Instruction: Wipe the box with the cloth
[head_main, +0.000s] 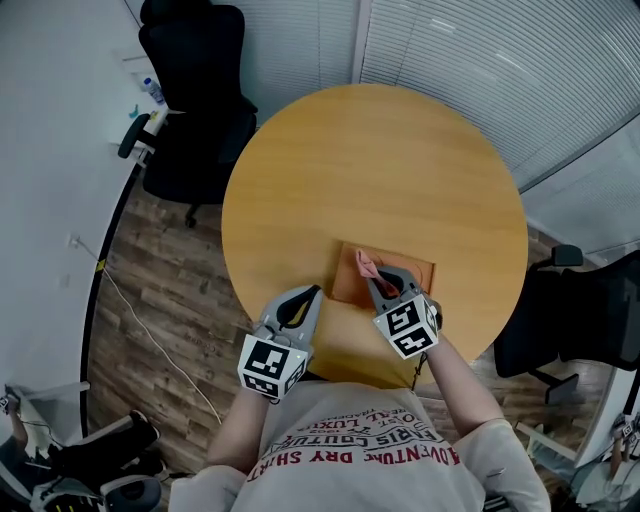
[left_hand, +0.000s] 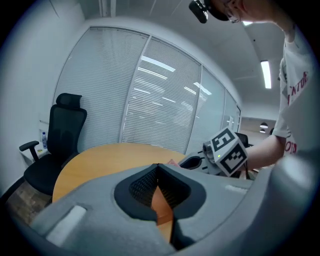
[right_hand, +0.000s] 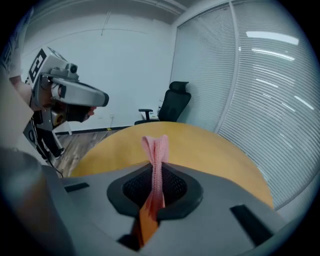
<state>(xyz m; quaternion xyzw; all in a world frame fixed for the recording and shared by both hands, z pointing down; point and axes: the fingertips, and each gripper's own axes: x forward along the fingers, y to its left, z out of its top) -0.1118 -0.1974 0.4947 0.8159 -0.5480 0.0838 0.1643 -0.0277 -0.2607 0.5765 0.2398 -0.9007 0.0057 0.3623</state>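
Right gripper (head_main: 383, 285) is clamped on the pink cloth (head_main: 366, 264), with a fold sticking out past the tips. It's over the flat orange box (head_main: 412, 266), lower centre of frame, near the close edge of the round table (head_main: 400, 150). Left gripper (head_main: 308, 298) is pinched together on nothing, just beside the box's left edge.

Suggest tilting the right one so the loose cloth lies flat on the lid, then light pressure and long strokes. Pin the box with the left one or it'll likely slide.

Writing: the shirt (head_main: 370, 450) print is upside down, and "DRY SHIRT" and "ADVENTURE" are roughly legible. The cubes carry square markers only.
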